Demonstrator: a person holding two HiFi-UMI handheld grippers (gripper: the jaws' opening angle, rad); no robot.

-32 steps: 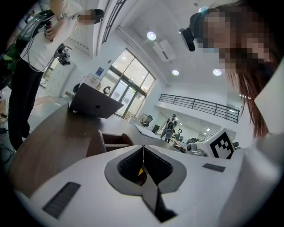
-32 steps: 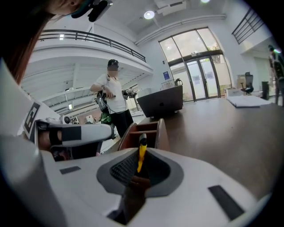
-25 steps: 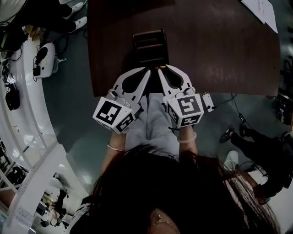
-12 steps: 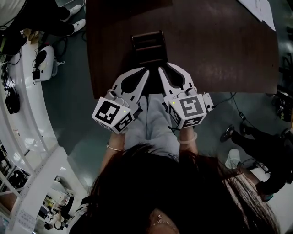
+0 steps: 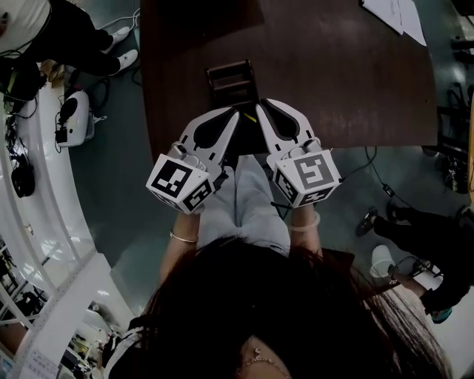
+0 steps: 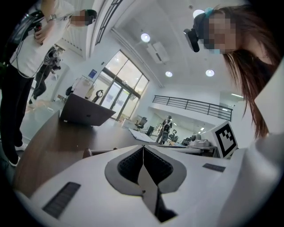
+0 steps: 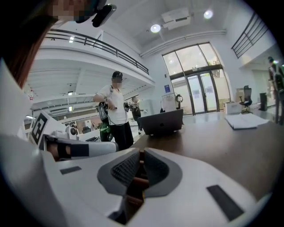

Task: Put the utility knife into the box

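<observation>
A dark, slatted box (image 5: 231, 80) stands on the brown table (image 5: 348, 81) near its front edge. Just in front of the box I hold both grippers side by side, tips pointing at it. My left gripper (image 5: 236, 112) (image 6: 143, 149) has its jaws together with nothing between them. The right gripper (image 5: 258, 110) (image 7: 141, 153) is closed too; through the slit behind its tips I see only brown slats of the box (image 7: 134, 184). A tiny yellow speck shows between the two tips. I cannot make out a utility knife in any view.
White papers (image 5: 392, 15) lie at the table's far right corner. A closed laptop (image 7: 162, 122) (image 6: 84, 111) sits on the table farther off. A person (image 7: 116, 111) stands beside the table at the left, and another person's legs (image 5: 415, 229) are on the floor at the right.
Both grippers stay shut and side by side. The head view has drifted, so the box and table sit slightly higher and more to the left.
</observation>
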